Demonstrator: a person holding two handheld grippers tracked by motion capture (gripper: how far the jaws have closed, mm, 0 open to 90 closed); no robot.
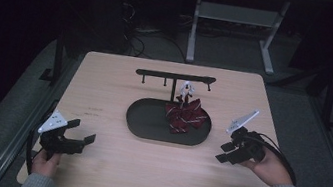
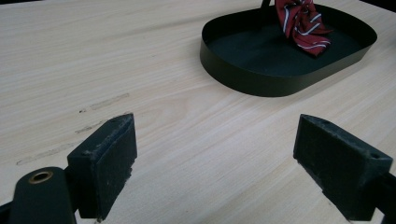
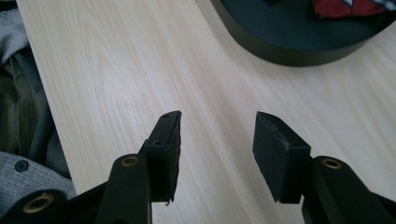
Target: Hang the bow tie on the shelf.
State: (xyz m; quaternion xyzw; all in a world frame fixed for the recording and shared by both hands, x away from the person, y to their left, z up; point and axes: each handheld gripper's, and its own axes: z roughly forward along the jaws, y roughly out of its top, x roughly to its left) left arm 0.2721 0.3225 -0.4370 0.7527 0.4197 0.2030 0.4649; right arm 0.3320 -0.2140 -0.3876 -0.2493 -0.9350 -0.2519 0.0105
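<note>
Jaws of our left gripper (image 1: 81, 130) stand wide apart over bare wood near the left front of the bench (image 1: 107, 165), with nothing between them. Our right gripper (image 1: 226, 151) hovers near the right edge, its jaws parted and likewise gripping nothing. Between them, further back, sits the black oval tray (image 1: 149, 124), and the red striped bow tie (image 1: 185, 116) lies in its right part, beneath a black hanger bar (image 1: 175, 77) on a post.
</note>
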